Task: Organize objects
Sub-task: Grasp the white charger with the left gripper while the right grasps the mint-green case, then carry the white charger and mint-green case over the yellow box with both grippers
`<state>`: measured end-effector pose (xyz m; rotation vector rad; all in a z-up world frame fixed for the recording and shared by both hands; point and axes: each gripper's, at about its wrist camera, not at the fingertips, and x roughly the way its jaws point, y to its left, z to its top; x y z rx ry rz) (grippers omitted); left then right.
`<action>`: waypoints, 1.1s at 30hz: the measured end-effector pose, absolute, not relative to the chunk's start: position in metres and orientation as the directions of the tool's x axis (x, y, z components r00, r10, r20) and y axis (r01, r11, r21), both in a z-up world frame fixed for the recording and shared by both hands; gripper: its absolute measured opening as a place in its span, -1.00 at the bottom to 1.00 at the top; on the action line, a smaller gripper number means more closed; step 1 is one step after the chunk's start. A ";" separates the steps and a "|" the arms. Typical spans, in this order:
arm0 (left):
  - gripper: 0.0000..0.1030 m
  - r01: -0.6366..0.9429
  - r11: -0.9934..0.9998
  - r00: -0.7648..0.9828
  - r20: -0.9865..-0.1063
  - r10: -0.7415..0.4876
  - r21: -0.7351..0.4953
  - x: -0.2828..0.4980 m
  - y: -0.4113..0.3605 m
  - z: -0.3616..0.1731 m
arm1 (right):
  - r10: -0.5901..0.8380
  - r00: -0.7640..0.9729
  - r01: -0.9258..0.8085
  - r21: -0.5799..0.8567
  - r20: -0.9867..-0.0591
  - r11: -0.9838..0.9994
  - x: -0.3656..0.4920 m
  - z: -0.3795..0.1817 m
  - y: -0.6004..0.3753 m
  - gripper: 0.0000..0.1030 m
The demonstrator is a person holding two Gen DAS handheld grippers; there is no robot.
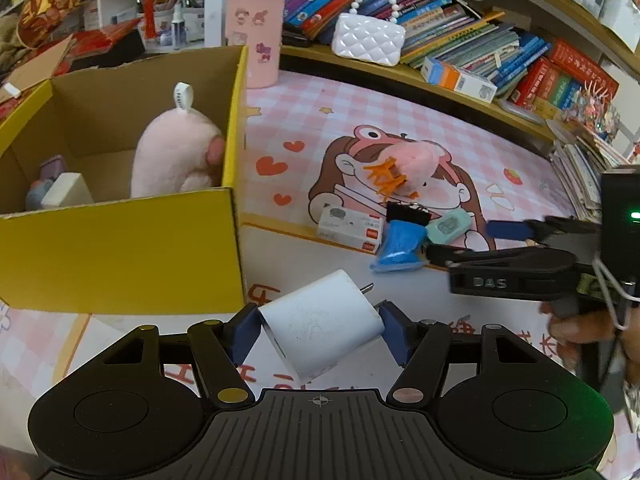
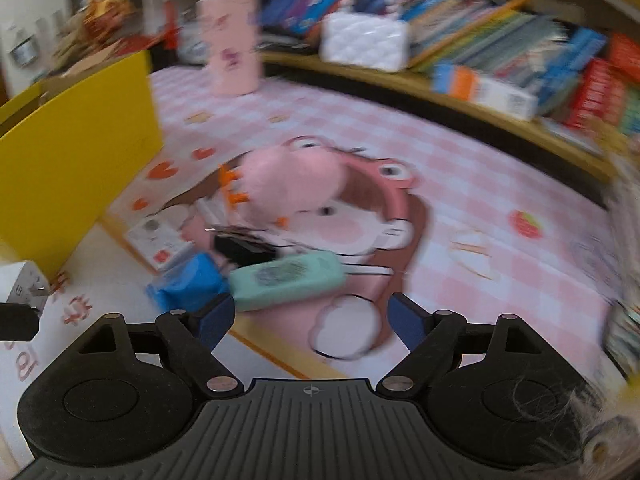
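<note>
White charger [image 1: 320, 322] clamped in left gripper [image 1: 318, 330] beside yellow box [image 1: 120, 256]; right gripper [image 2: 311, 322] spread, empty

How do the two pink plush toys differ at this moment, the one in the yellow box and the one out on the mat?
The pink plush in the box stands inside the yellow box, leaning at its right wall; the pink plush on the mat lies in the open among small items. The boxed one looks larger and shows a white tag on top; the mat one has an orange claw clip against it. Both are pale pink, fuzzy, and untouched by either gripper.
</note>
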<state>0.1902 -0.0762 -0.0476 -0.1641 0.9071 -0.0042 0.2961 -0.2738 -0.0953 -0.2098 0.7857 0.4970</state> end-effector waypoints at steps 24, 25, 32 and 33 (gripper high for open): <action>0.26 0.255 0.942 0.597 -0.731 -0.332 -0.219 0.196 -0.100 -0.036 | 0.132 0.724 -0.055 0.134 -0.677 0.989 0.200 -0.051 -0.320 0.30; 0.26 0.271 0.936 0.595 -0.725 -0.345 -0.224 0.194 -0.100 -0.035 | 0.116 0.723 -0.027 0.140 -0.681 0.990 0.191 -0.049 -0.320 0.30; 0.26 0.349 0.902 0.585 -0.693 -0.420 -0.253 0.169 -0.083 -0.025 | 0.051 0.702 0.130 0.198 -0.710 0.972 0.132 -0.043 -0.299 0.30; 0.26 0.355 0.900 0.584 -0.692 -0.426 -0.254 0.164 -0.078 -0.024 | 0.049 0.699 0.140 0.204 -0.713 0.969 0.124 -0.043 -0.293 0.30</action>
